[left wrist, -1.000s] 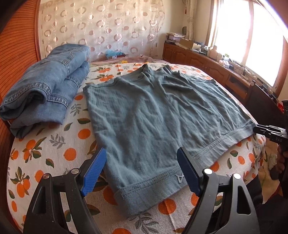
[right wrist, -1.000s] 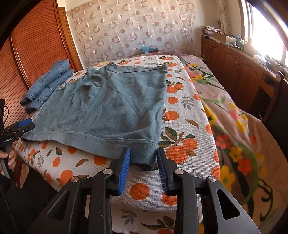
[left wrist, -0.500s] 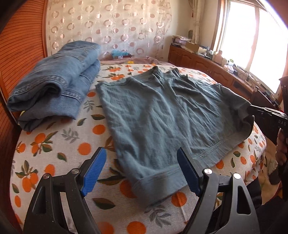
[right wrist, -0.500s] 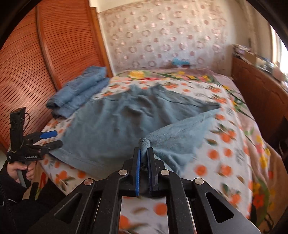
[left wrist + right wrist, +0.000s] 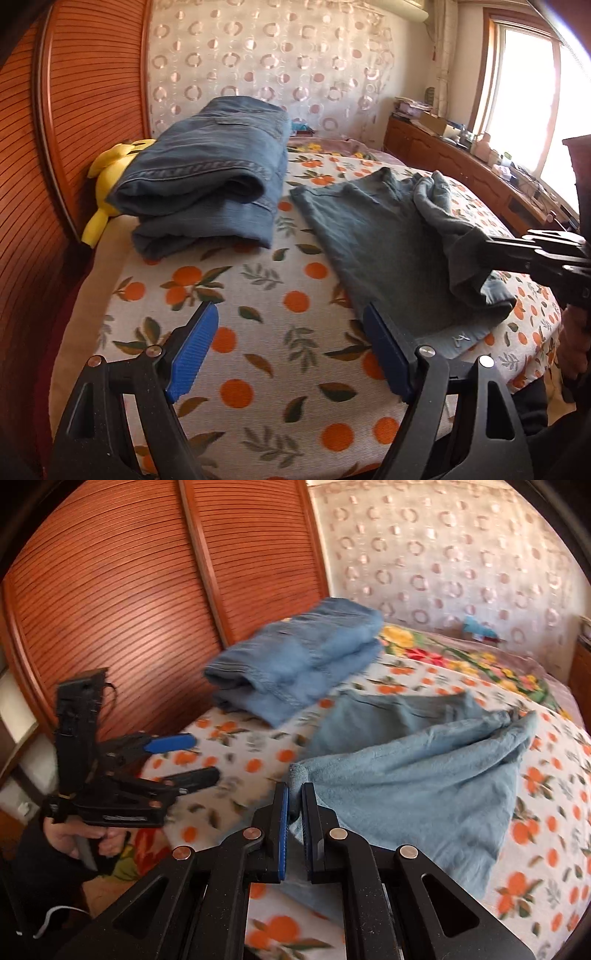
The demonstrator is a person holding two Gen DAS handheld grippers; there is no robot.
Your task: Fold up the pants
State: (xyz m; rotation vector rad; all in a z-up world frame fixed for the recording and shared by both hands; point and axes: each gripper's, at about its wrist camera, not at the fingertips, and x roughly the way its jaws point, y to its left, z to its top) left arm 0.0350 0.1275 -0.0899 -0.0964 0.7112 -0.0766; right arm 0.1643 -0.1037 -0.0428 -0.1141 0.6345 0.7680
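The grey-blue pants (image 5: 373,236) lie on the orange-print bedspread (image 5: 258,291), and their right side is pulled up and over into a loose fold. My right gripper (image 5: 294,806) is shut on the hem corner of the pants (image 5: 424,771) and holds it above the bed. In the left wrist view the right gripper (image 5: 482,246) comes in from the right with cloth hanging from its tip. My left gripper (image 5: 290,350) is open over bare bedspread, just left of the pants' near hem. The right wrist view shows the left gripper (image 5: 188,759) with nothing between its fingers.
A stack of folded jeans (image 5: 207,177) lies at the back left of the bed, with a yellow soft toy (image 5: 107,173) behind it. Slatted wooden wardrobe doors (image 5: 110,590) stand to the left. A wooden sideboard (image 5: 461,162) runs under the window.
The right gripper shut on the pants' right hem corner, lifted it and carried it leftward over the pants. The left gripper slid left off the near hem, still open.
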